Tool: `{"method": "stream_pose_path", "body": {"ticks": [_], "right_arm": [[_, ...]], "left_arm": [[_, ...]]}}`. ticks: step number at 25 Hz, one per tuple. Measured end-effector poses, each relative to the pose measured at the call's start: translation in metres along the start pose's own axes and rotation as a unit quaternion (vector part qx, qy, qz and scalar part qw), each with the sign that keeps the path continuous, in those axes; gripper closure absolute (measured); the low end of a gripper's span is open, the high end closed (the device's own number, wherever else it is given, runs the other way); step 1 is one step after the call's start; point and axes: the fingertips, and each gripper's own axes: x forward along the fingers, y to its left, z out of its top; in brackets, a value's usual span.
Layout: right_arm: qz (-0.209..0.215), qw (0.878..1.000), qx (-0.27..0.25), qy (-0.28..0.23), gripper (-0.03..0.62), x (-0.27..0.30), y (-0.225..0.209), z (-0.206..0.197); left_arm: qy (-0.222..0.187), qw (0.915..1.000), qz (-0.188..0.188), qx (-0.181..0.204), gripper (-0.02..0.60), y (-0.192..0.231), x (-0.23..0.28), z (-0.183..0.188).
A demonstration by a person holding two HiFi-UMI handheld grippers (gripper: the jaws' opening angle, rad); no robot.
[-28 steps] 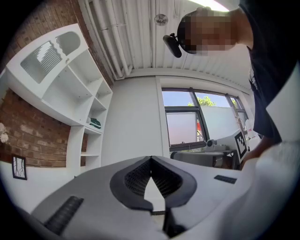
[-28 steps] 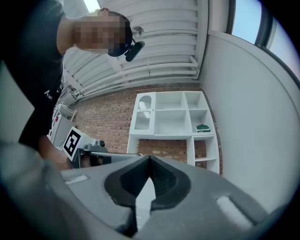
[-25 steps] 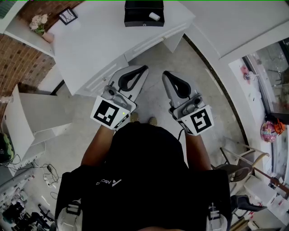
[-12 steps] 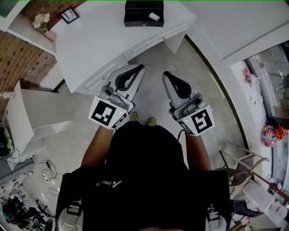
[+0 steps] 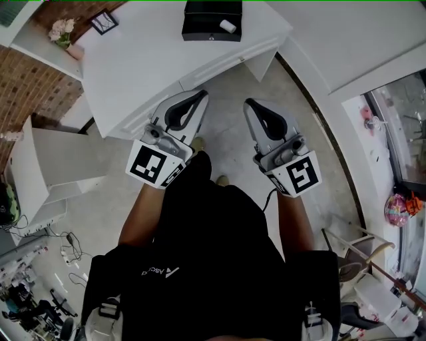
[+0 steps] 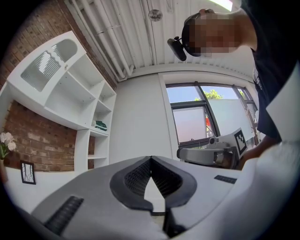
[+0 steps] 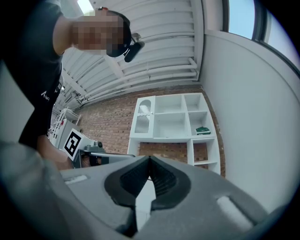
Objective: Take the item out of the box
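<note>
A black box (image 5: 203, 20) stands open on the far side of the white table (image 5: 133, 60), with a small white item (image 5: 228, 26) lying inside it. Both grippers are held over the floor in front of the table, well short of the box. My left gripper (image 5: 202, 94) is shut with nothing in it, its tip near the table's front edge; its jaws (image 6: 150, 158) point up at the wall and ceiling. My right gripper (image 5: 249, 103) is also shut and empty, and it (image 7: 149, 157) faces a white shelf unit on a brick wall.
A framed picture (image 5: 100, 23) and a small bunch of flowers (image 5: 58, 32) sit at the table's far left. A white cabinet (image 5: 46, 173) stands to the left, and chairs (image 5: 353, 246) to the lower right. The person's feet are on the grey floor (image 5: 226, 146).
Both grippers have moved a little forward toward the table, and the person has stepped forward. Both stay shut and empty.
</note>
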Motion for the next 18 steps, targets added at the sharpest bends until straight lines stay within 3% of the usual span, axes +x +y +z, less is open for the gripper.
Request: {"method": "stream_pose_path", "body": {"ticks": [7, 18], "right_arm": [[0.004, 1.0, -0.022, 0.019, 0.592, 0.047, -0.044, -0.024], [-0.014, 0.997, -0.022, 0.079, 0.592, 0.166, -0.134, -0.075]], "left_arm": [[-0.009, 1.0, -0.002, 0.002, 0.583, 0.053, 0.042, -0.012], [-0.004, 0.9996, -0.028, -0.005, 0.583, 0.173, 0.129, -0.038]]}}
